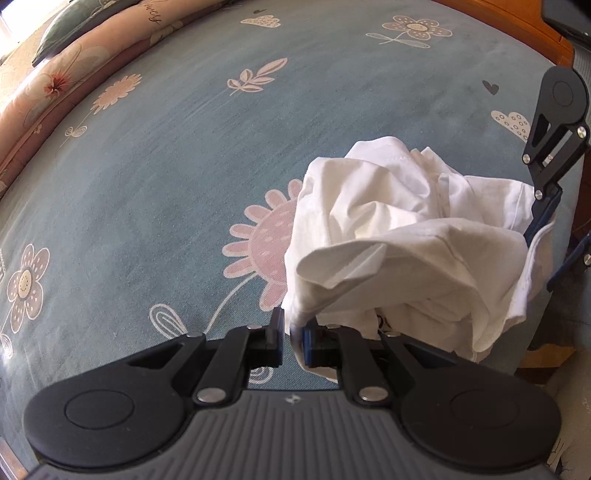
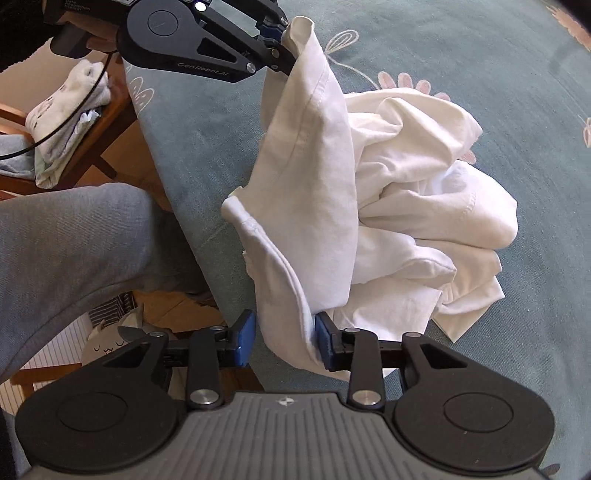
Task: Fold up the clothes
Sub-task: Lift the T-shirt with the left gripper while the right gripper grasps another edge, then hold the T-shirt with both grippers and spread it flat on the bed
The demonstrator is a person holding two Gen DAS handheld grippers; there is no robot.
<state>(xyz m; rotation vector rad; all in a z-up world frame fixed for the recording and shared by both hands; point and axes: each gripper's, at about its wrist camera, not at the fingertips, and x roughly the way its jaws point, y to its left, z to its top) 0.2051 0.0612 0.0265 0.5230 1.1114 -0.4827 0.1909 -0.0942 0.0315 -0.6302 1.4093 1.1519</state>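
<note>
A crumpled white garment (image 1: 406,236) lies bunched near the edge of a blue flowered bed cover (image 1: 166,177). My left gripper (image 1: 293,338) is shut on a corner of the garment and lifts that edge; it also shows at the top of the right wrist view (image 2: 282,35). My right gripper (image 2: 284,339) is open, its jaws standing on either side of a hanging hem of the same garment (image 2: 406,192). It shows at the right edge of the left wrist view (image 1: 543,206).
A pink flowered pillow (image 1: 55,85) lies along the far left of the bed. A grey-trousered leg (image 2: 66,240) is beside the bed edge. A wooden chair with folded clothes (image 2: 62,122) stands off the bed at left.
</note>
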